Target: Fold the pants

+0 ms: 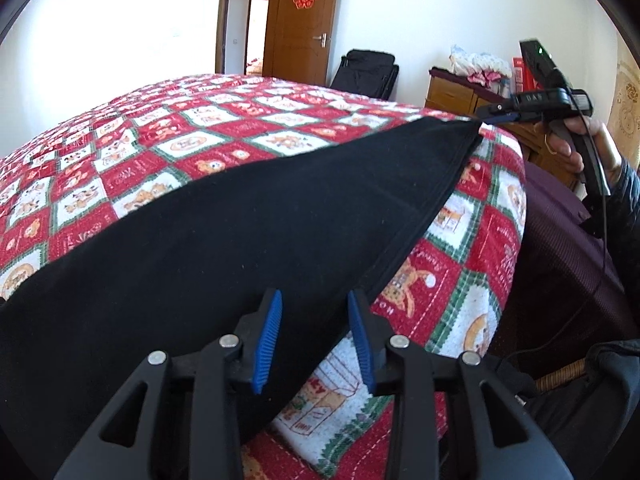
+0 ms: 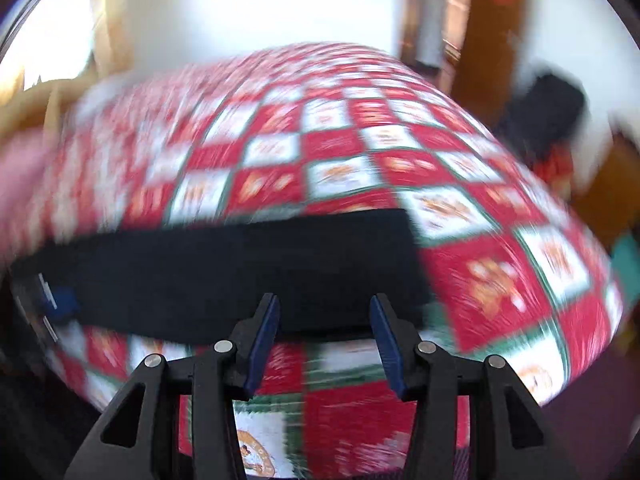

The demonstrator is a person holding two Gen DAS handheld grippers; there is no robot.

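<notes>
Left tool (image 1: 314, 342) stands parted over the near corner of the black pants (image 1: 224, 216), gripping nothing; they lie flat on the checked quilt (image 1: 208, 120) of the bed. My right tool (image 2: 324, 344) is parted and empty too. I'd re-pinch both corners squarely before lifting the next fold.

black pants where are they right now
The black pants lie flat on the red patchwork quilt, near its front edge, just ahead of both grippers' open fingers.

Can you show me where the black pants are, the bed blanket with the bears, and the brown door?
black pants (image 1: 224, 216), left wrist view, middle of the cloth
bed blanket (image 1: 168, 128), left wrist view, a bare checked patch
brown door (image 1: 302, 32), left wrist view, its middle panel
</notes>
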